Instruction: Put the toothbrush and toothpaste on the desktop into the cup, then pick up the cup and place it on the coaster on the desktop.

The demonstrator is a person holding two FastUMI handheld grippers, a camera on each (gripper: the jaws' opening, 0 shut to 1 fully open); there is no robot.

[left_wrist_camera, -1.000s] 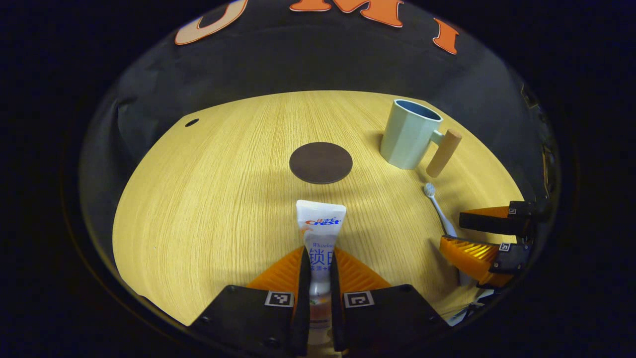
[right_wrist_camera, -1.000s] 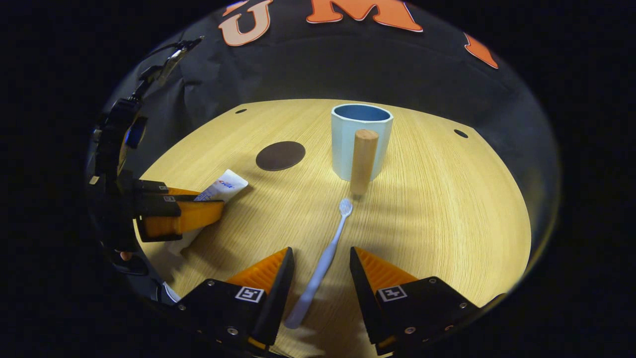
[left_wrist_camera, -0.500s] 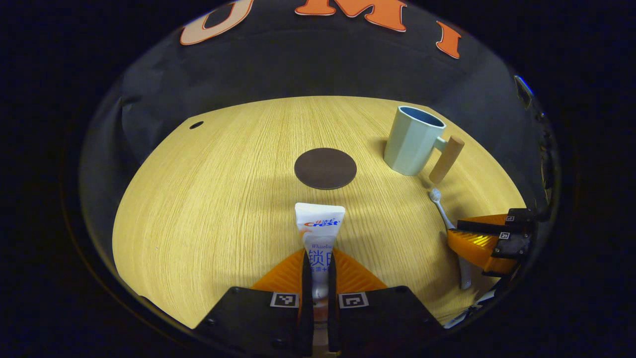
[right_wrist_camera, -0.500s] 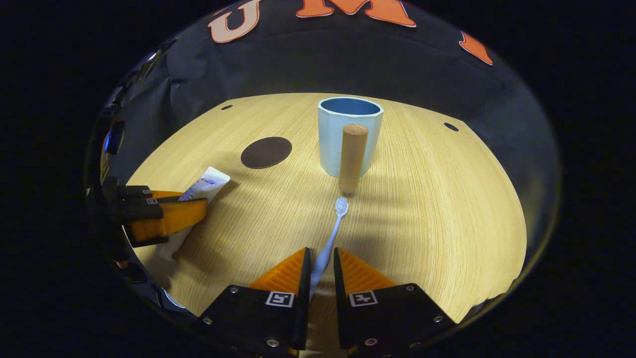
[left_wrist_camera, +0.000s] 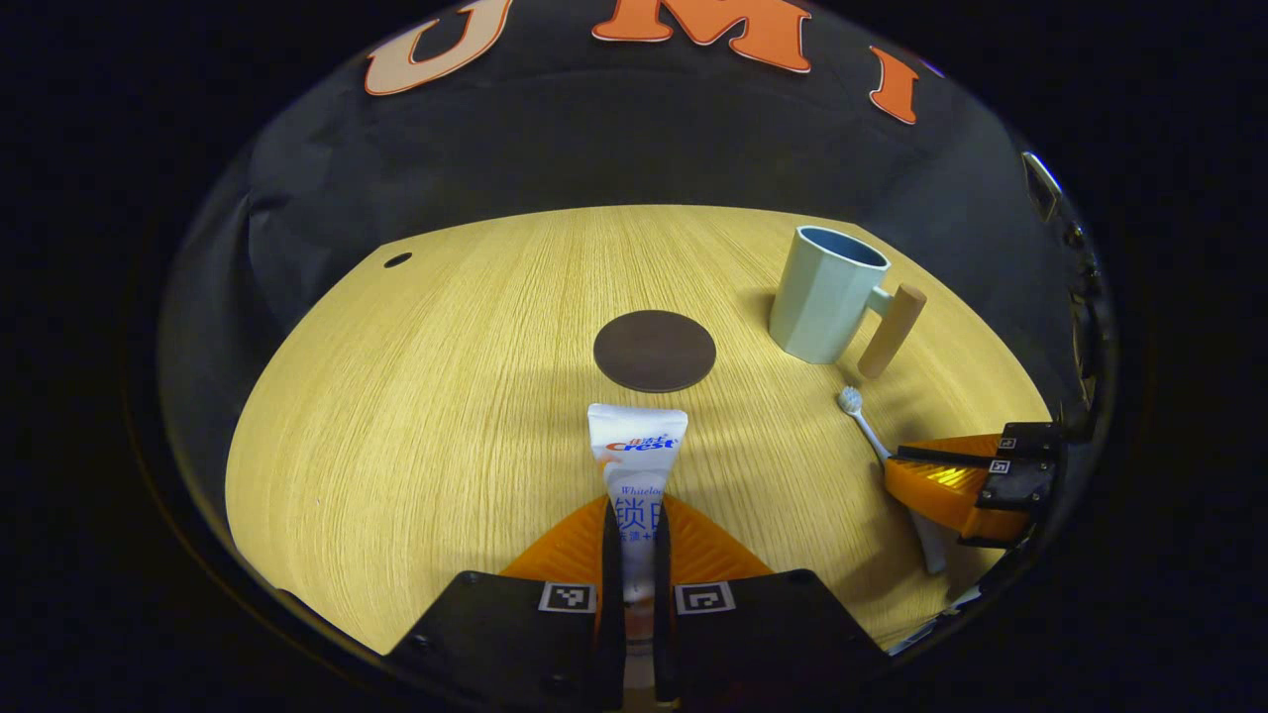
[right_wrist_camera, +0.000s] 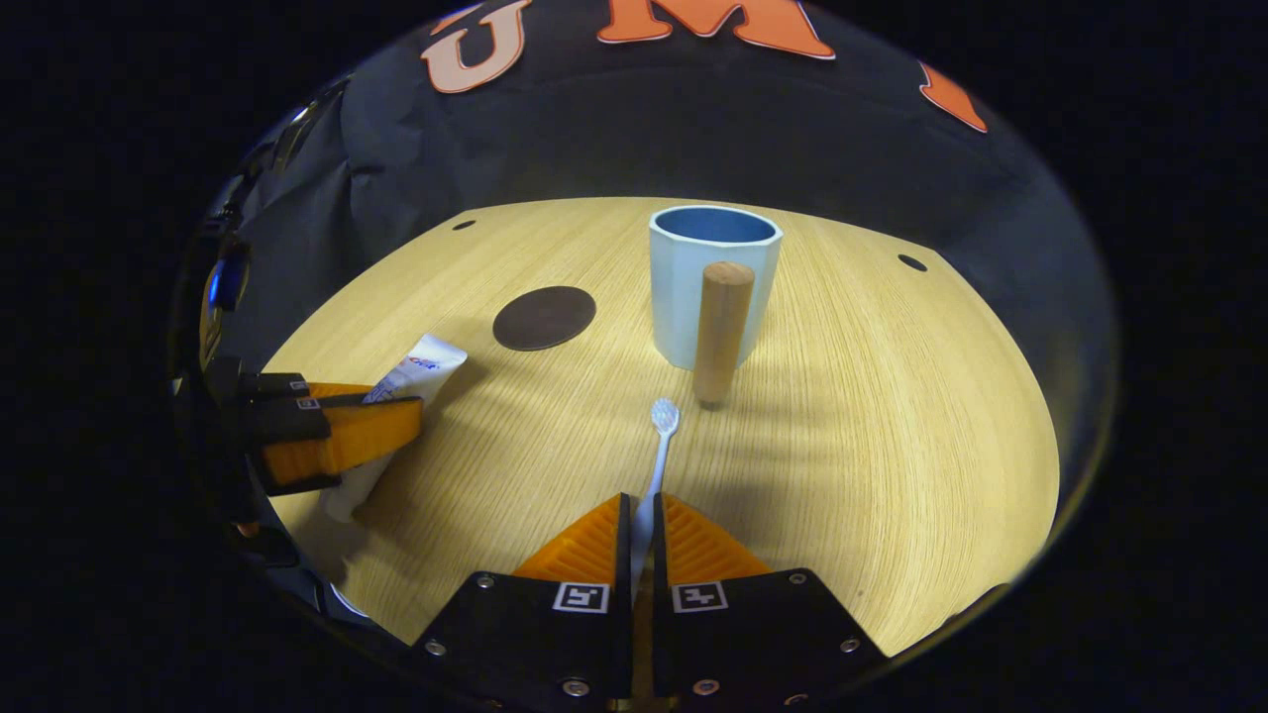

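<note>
Black cloth wall (left_wrist_camera: 614, 139), small round holes (right_wrist_camera: 911, 263) in the wood

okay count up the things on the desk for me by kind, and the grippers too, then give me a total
Toothpaste tube: 1
Toothbrush: 1
Cup: 1
Coaster: 1
Grippers: 2, left gripper and right gripper
Total: 6

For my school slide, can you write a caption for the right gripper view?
Right gripper shut on the toothbrush, facing the cup on the desktop.
</note>
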